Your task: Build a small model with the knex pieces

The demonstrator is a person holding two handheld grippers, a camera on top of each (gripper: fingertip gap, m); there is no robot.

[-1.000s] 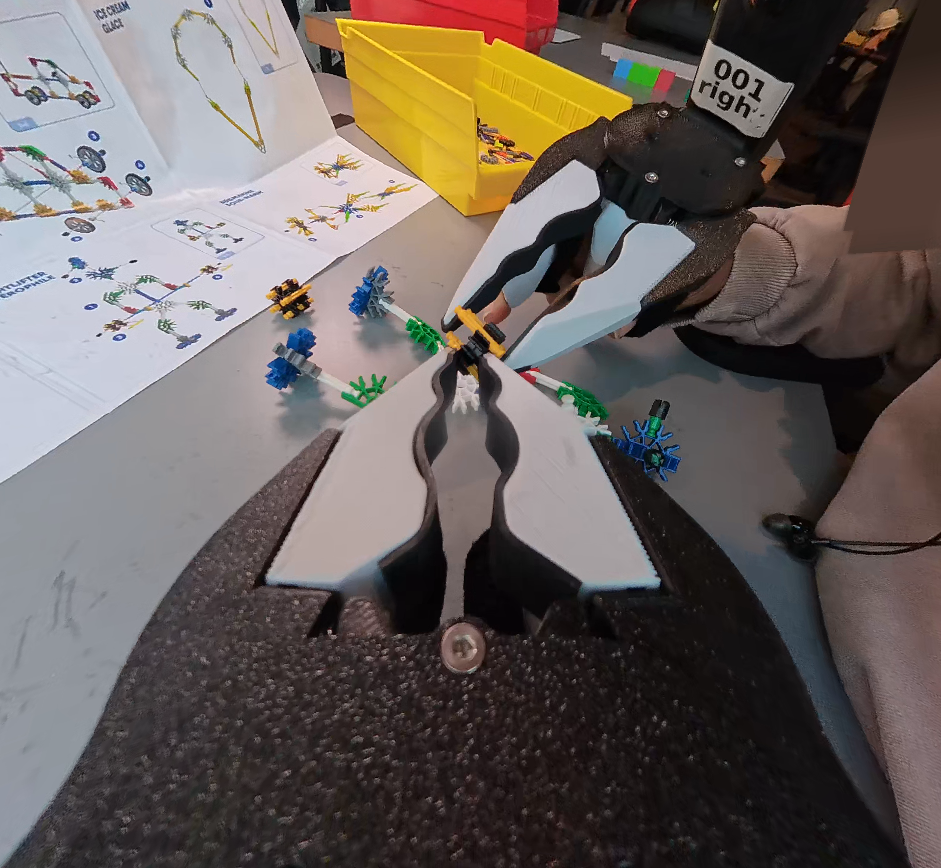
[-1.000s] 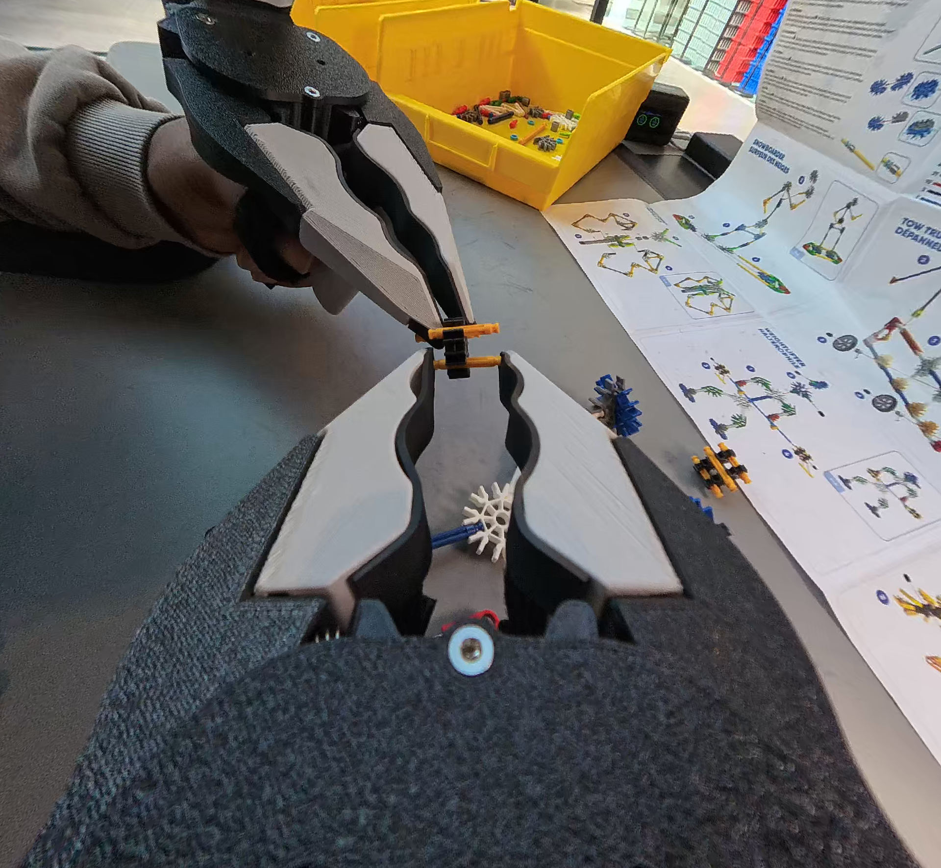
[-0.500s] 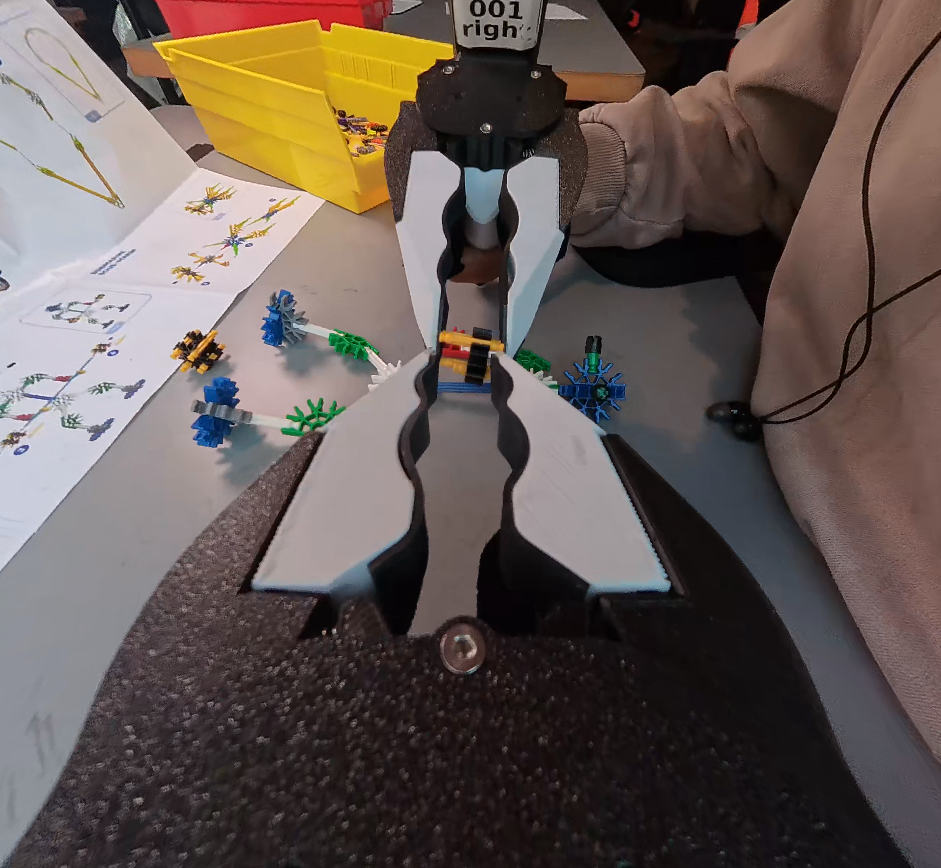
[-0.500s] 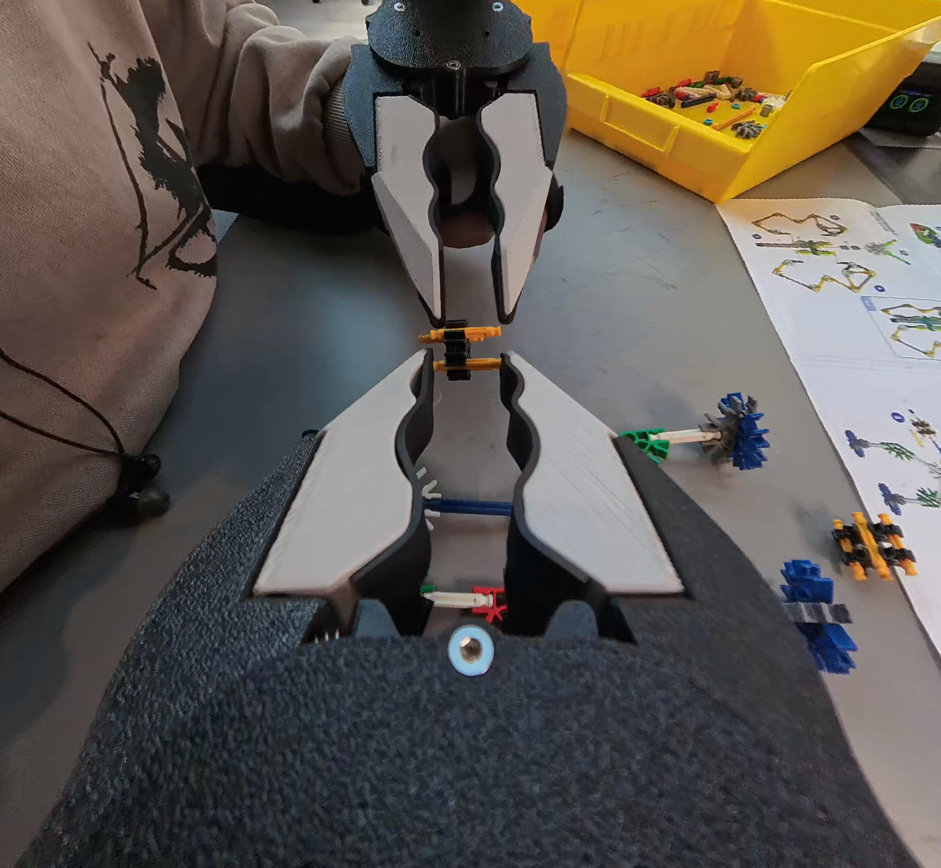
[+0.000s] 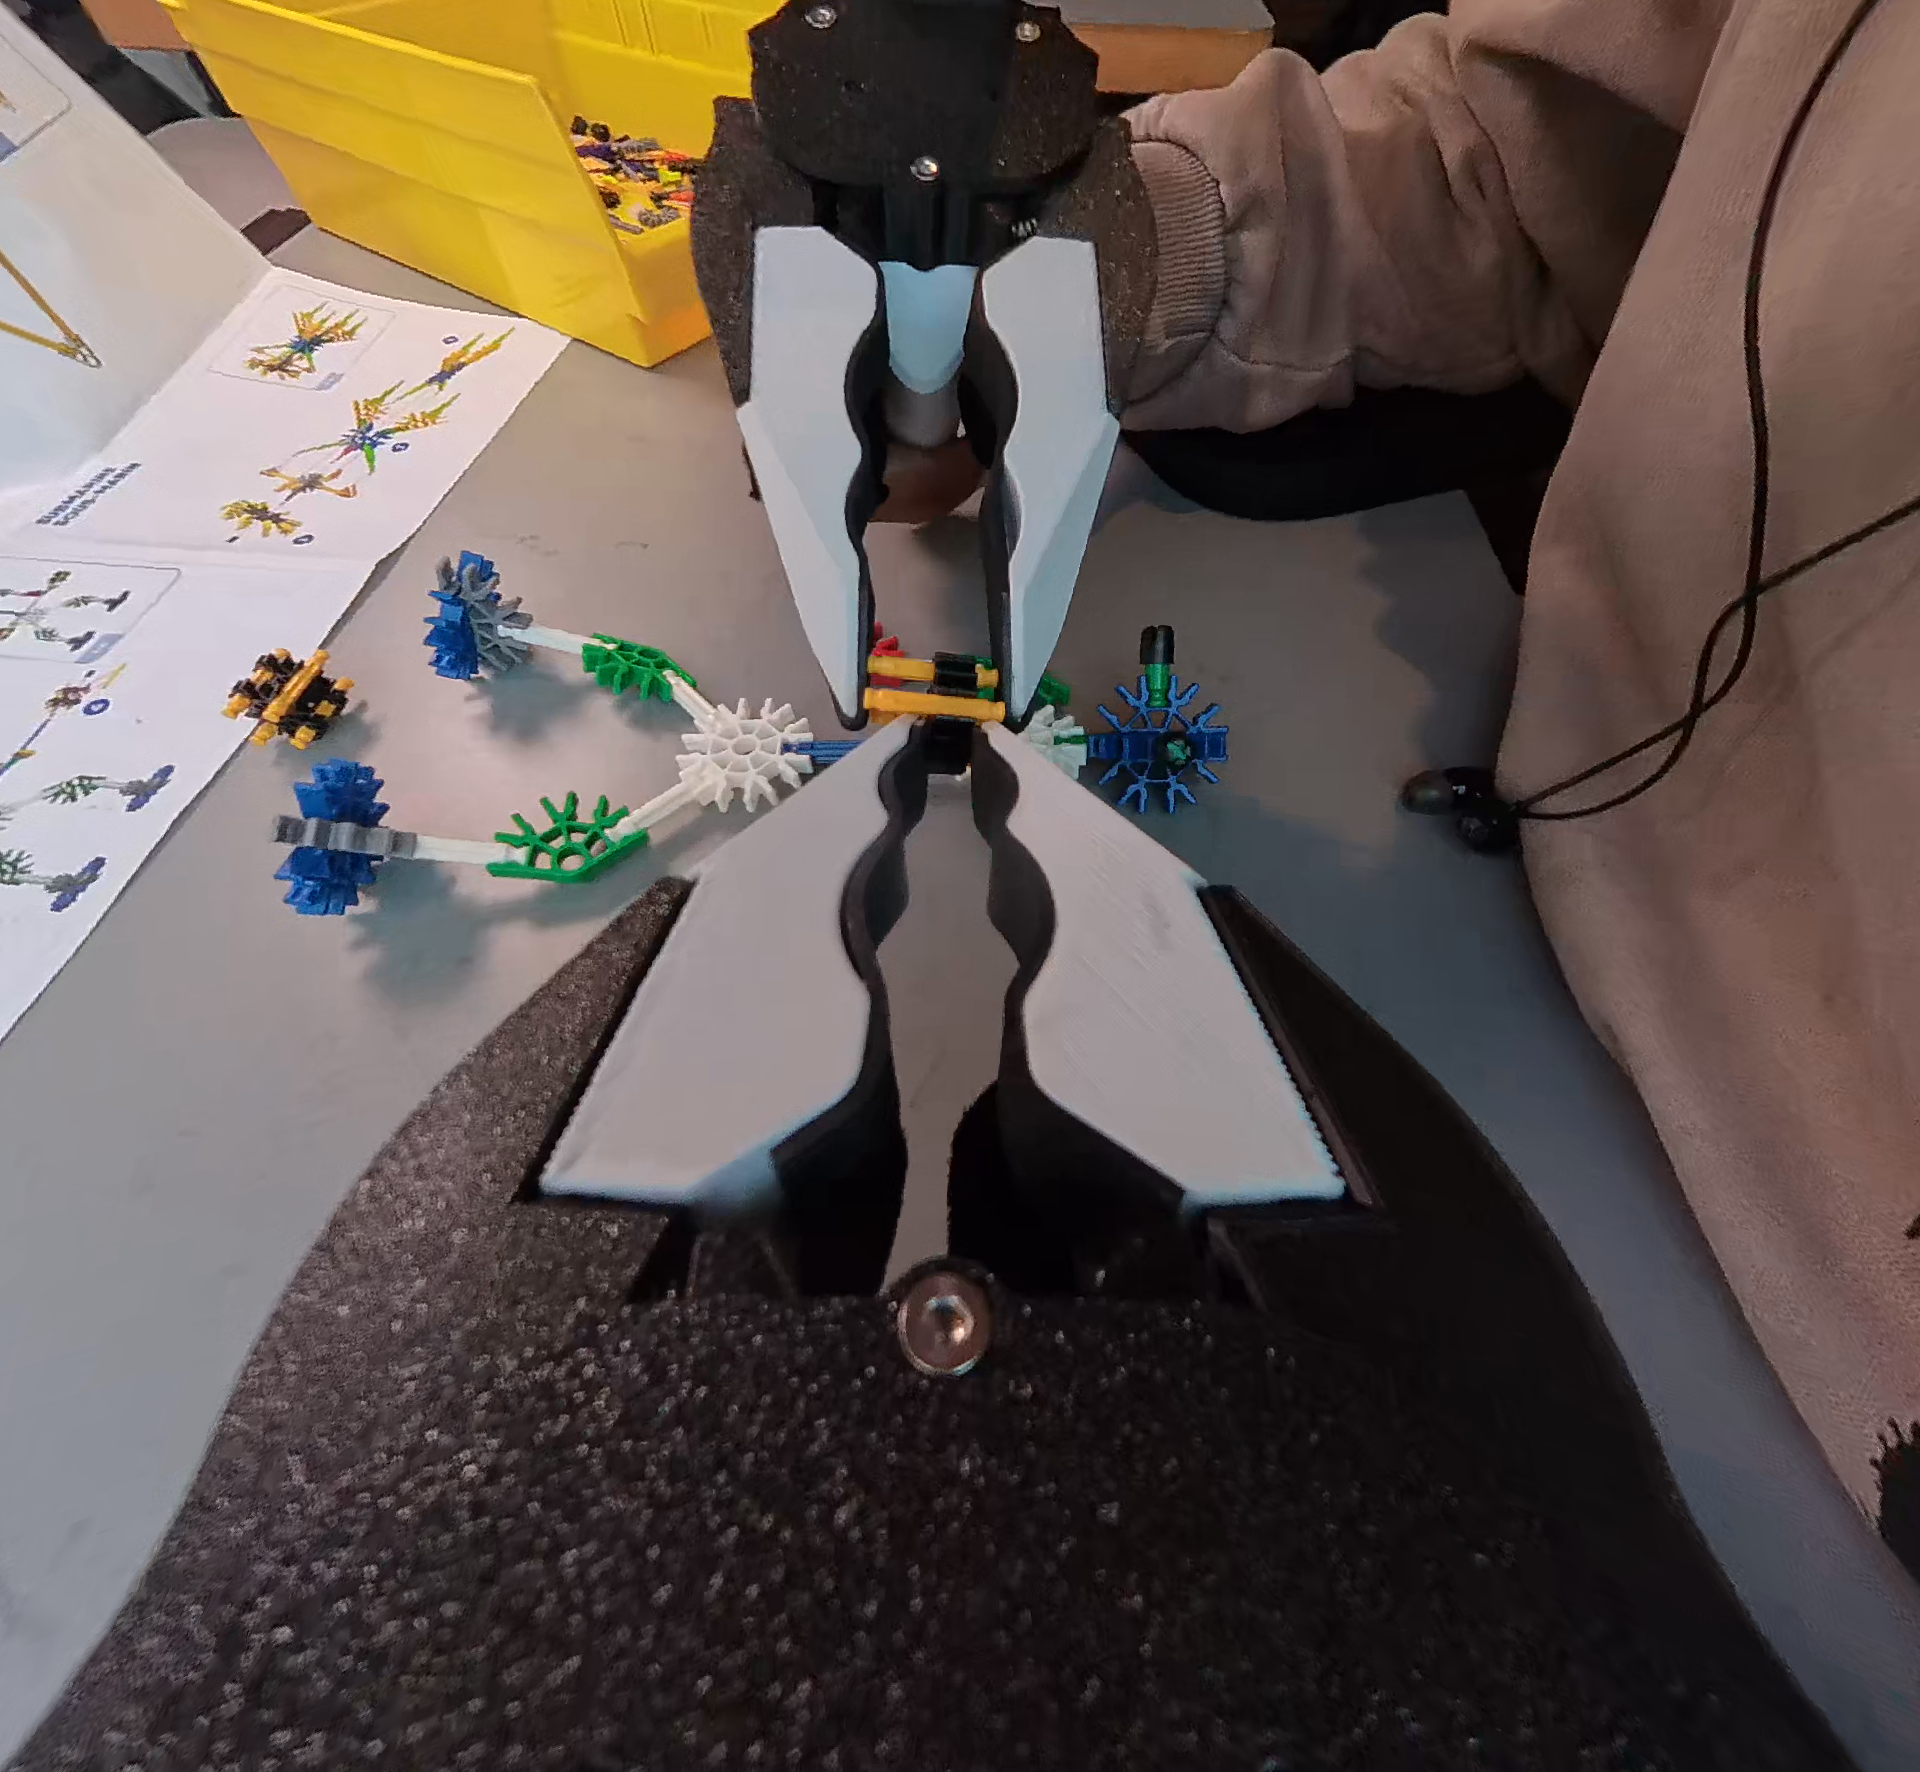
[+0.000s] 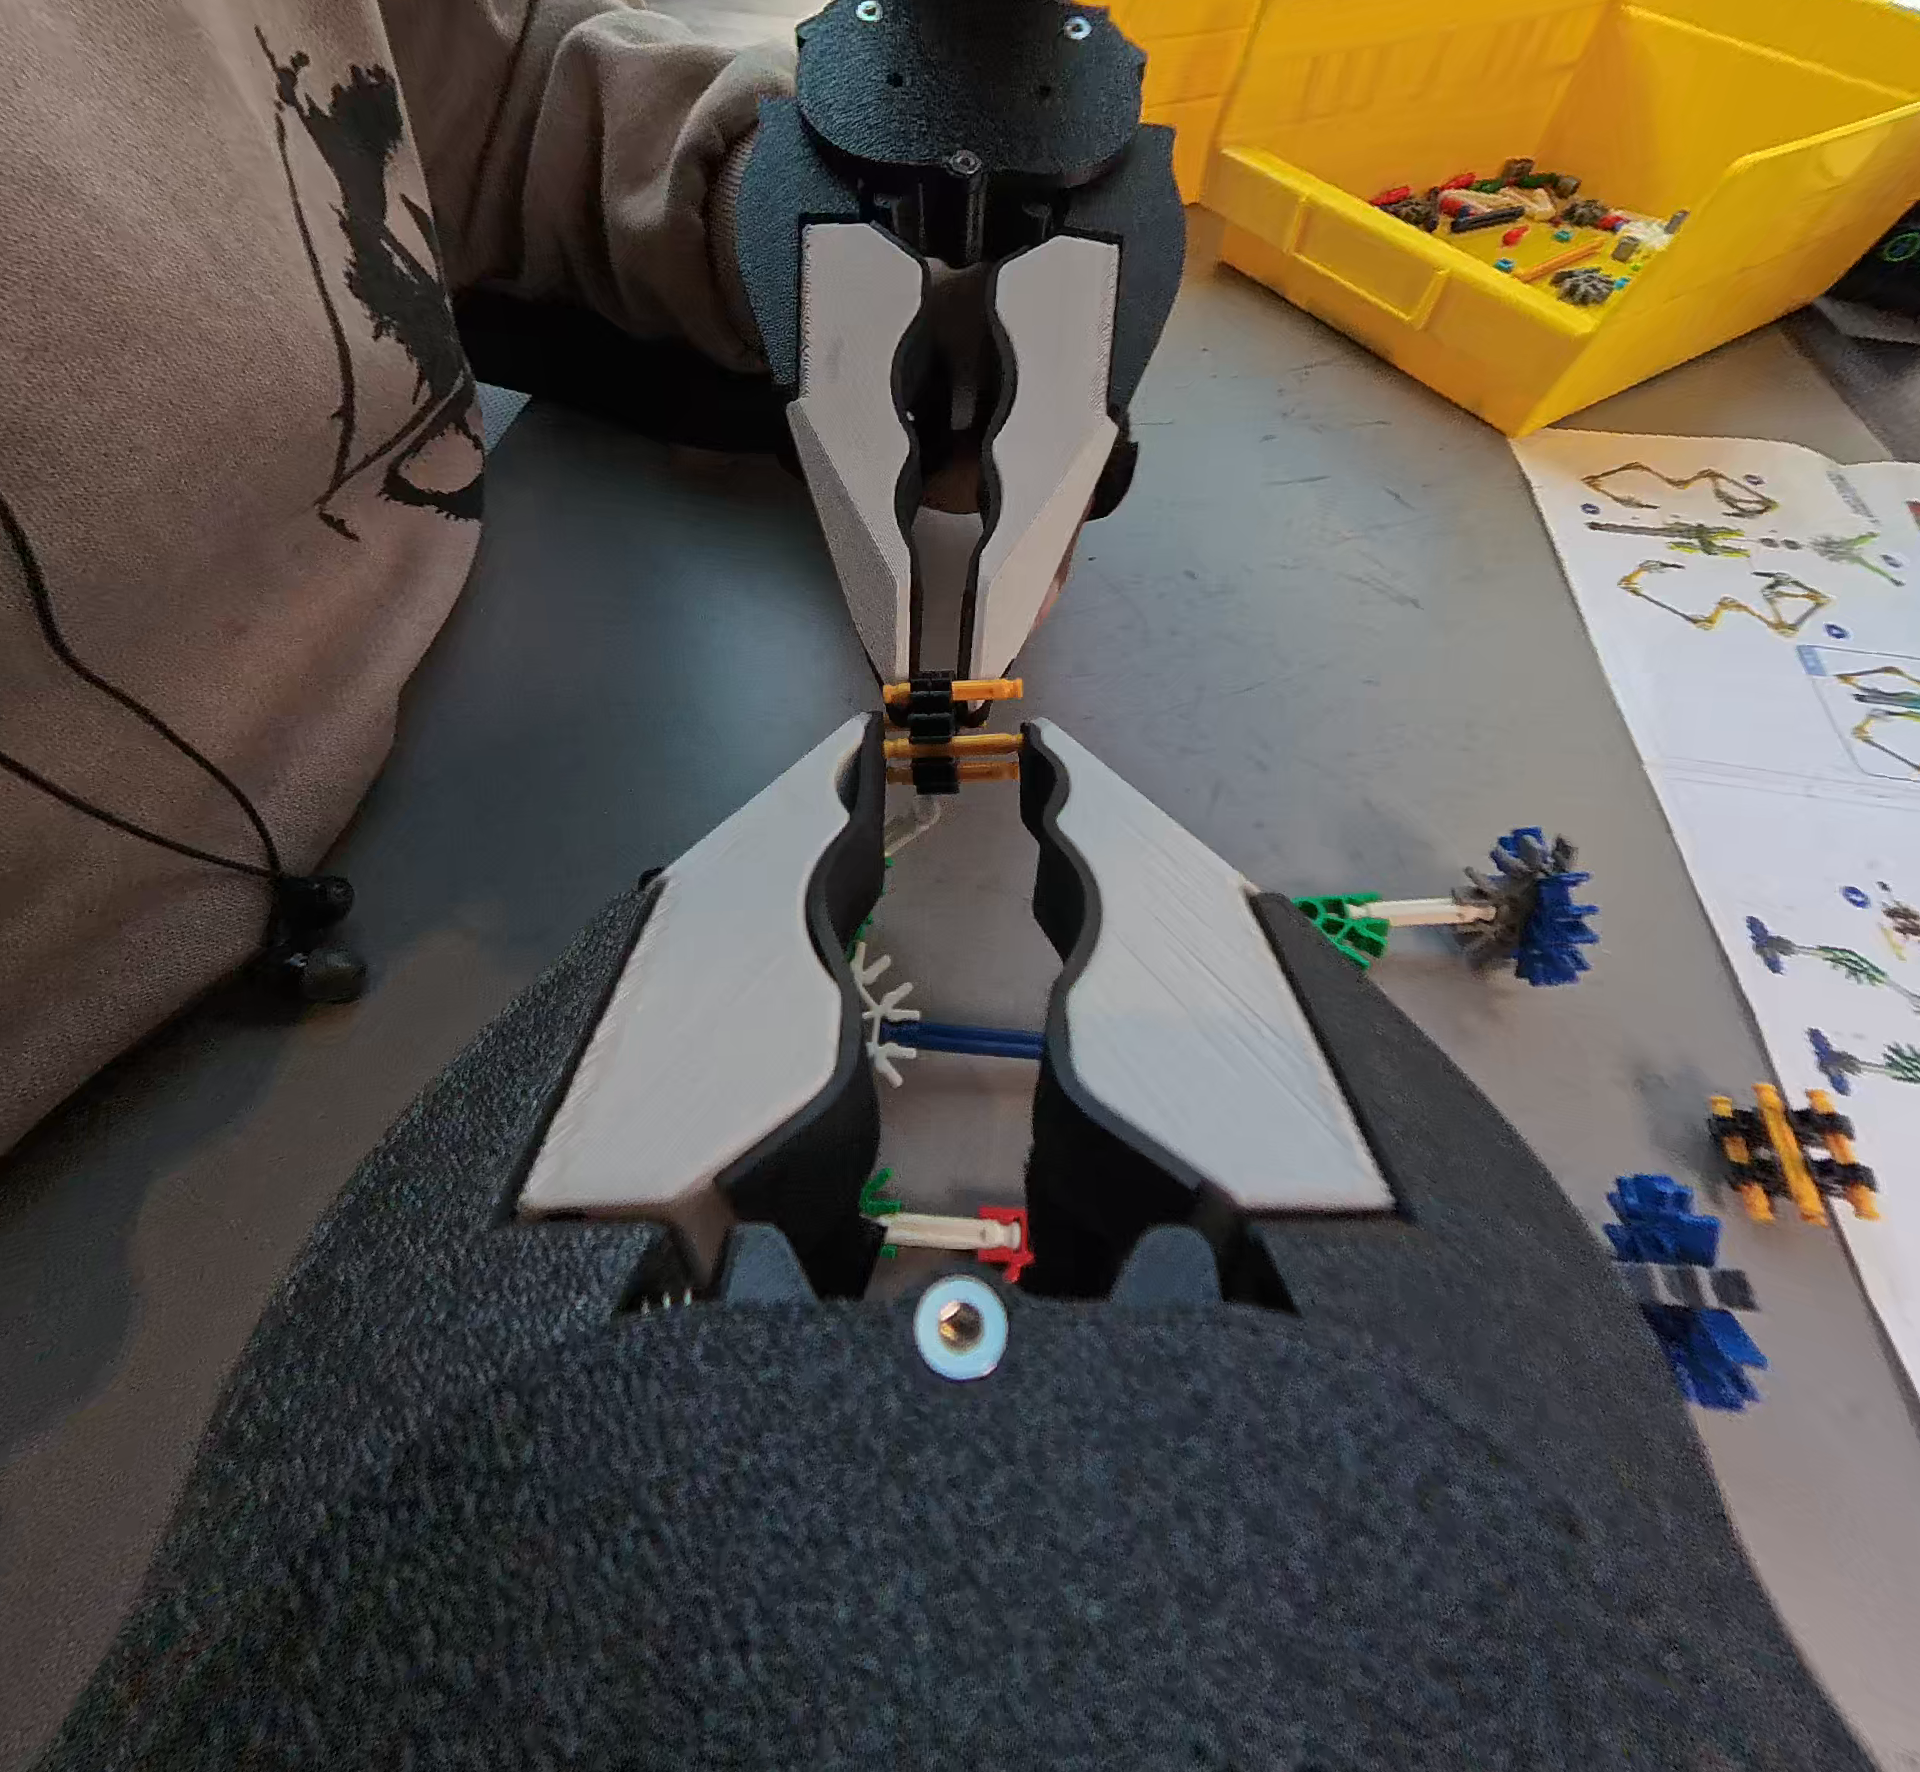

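Grey tabletop (image 5: 156, 1151) carries a finished rod-and-connector frame (image 5: 727, 756), a yellow bin (image 5: 416, 122) and an instruction sheet (image 5: 312, 434). Above it, the left gripper (image 5: 940, 735) pinches one end of a small orange-and-black piece (image 6: 948, 730), and the right gripper (image 6: 951, 751) clamps its other orange rod. Both meet tip to tip; bare tabletop lies nearer, the frame just below.

A grey tabletop (image 5: 260, 1047) carries a yellow bin (image 6: 1558, 195) of small mixed pieces, a printed instruction sheet (image 5: 239, 475), and a rod-and-connector build (image 5: 582, 766) of blue, green and white parts.
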